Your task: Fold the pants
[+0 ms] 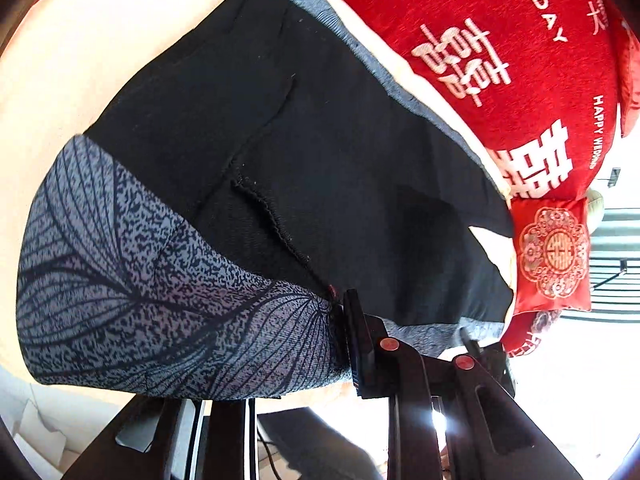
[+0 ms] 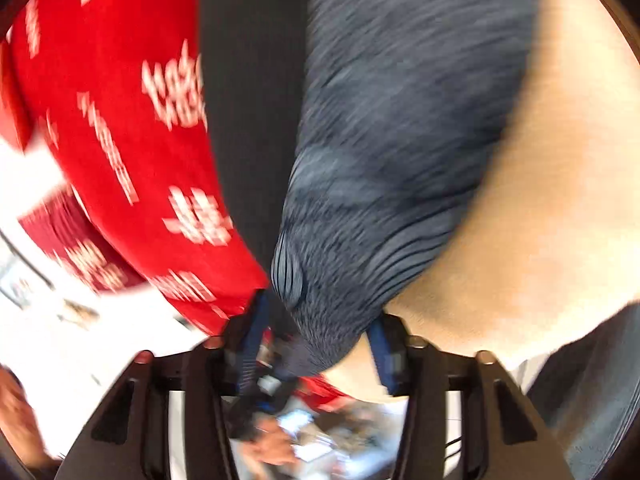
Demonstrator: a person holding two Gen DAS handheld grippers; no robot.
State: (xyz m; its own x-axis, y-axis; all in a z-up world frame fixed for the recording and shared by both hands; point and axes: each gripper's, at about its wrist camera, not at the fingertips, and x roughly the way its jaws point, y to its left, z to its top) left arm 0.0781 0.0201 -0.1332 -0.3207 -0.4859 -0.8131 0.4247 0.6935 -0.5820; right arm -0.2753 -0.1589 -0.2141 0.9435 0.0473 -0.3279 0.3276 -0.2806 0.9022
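Pants (image 1: 304, 152) lie spread on a cream bed (image 1: 80, 60), black cloth with a grey leaf-print panel, held at both ends by your grippers.

Your left gripper (image 1: 352, 344) is clamped tight on the pants' edge where the printed panel meets the black fabric. Your right gripper (image 2: 316, 344) has a bunched grey fold between its blue-padded jaws, which stand partly apart; that view is smeared by motion, so whether the pads press the cloth cannot be told. A red cushion (image 1: 500, 40) with white lettering sits just beyond the pants, a smaller red embroidered pillow (image 1: 554, 252) beside it.
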